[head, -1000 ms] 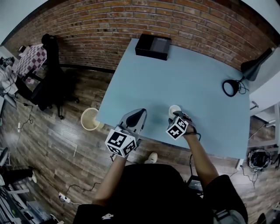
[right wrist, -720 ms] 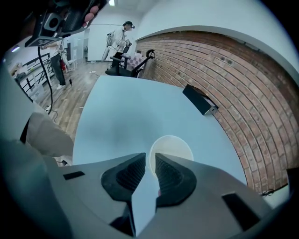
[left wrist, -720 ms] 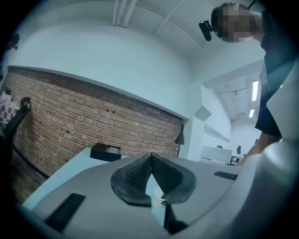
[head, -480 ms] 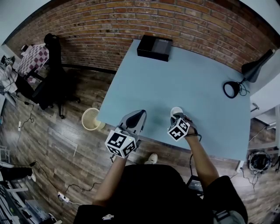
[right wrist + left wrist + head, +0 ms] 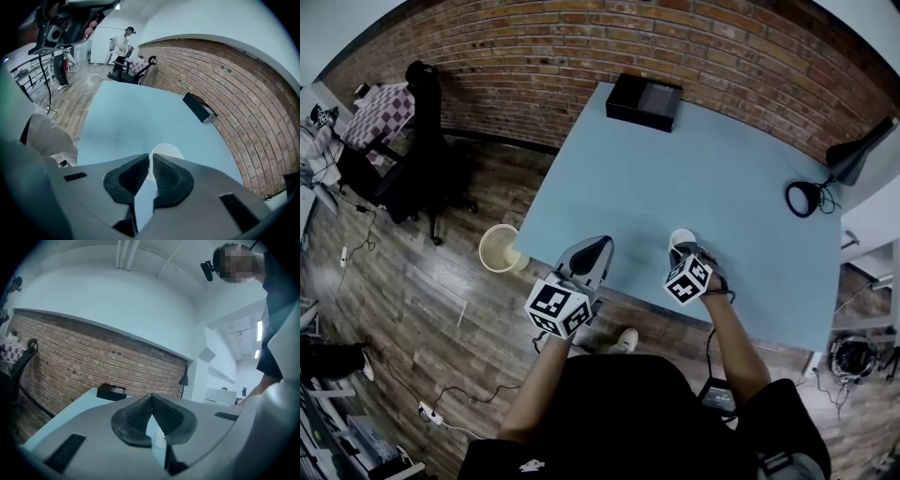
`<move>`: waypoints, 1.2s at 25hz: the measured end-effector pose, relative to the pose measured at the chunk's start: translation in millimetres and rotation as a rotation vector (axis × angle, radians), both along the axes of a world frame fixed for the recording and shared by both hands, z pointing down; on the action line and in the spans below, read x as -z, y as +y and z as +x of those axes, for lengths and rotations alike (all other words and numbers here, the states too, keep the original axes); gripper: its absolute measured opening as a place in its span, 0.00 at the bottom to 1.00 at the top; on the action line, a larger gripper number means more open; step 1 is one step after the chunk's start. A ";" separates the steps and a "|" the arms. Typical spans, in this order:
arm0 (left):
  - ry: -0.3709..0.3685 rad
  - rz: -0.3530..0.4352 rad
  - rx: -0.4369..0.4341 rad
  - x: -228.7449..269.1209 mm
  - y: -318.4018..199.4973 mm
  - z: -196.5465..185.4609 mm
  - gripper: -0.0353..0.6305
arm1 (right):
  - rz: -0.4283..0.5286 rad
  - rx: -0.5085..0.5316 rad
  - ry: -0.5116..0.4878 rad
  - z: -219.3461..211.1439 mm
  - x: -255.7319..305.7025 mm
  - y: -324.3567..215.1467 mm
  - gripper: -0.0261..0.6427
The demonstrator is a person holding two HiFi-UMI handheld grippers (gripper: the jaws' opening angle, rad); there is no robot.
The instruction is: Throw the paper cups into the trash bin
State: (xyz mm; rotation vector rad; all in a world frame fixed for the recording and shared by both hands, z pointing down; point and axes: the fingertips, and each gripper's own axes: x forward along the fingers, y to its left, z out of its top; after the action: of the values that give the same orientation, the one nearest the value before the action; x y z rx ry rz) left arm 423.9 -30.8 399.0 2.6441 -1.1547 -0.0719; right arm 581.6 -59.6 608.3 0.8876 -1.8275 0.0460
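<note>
A white paper cup (image 5: 681,238) stands upright near the front edge of the light blue table (image 5: 675,159). My right gripper (image 5: 685,251) is at the cup's near side. In the right gripper view its jaws are closing, and the cup's (image 5: 166,151) near wall is pinched between the pads at the rim (image 5: 151,161). My left gripper (image 5: 597,245) hangs over the table's front left edge, shut and empty. The cup (image 5: 160,441) shows small past its closed tips (image 5: 152,397). The round trash bin (image 5: 498,248) sits on the wooden floor left of the table.
A black box (image 5: 645,100) lies at the table's far edge. A black desk lamp (image 5: 807,199) stands at the right. A black office chair (image 5: 414,141) is on the floor at the far left, with a brick wall behind the table.
The head view has shifted slightly to the right. The right gripper stays at the cup's near side and the left gripper holds its place.
</note>
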 end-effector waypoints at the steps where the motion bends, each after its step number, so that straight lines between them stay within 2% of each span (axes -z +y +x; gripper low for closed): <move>1: 0.001 -0.001 0.006 -0.4 0.2 -3.0 0.06 | 0.000 0.003 0.003 -1.1 0.0 -0.4 0.09; 12: 0.016 -0.014 0.049 -4.3 3.9 -41.7 0.06 | 0.019 0.017 0.024 -21.3 7.5 -1.5 0.08; 20: 0.022 -0.011 0.097 1.0 0.6 -89.8 0.06 | 0.052 0.010 0.004 -53.8 22.7 -9.8 0.07; 27: 0.023 -0.007 0.127 1.3 -1.3 -126.2 0.06 | 0.073 0.009 -0.048 -95.8 37.0 -18.0 0.07; 30: 0.020 -0.013 0.143 -0.3 -0.6 -141.3 0.06 | 0.055 -0.021 -0.115 -112.4 44.2 -21.0 0.07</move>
State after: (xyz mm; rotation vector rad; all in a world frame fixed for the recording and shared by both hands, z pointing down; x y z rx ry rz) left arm 282.6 -31.4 399.3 2.5405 -1.3313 -0.1161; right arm 469.2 -80.5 564.1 0.9598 -1.9342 0.0615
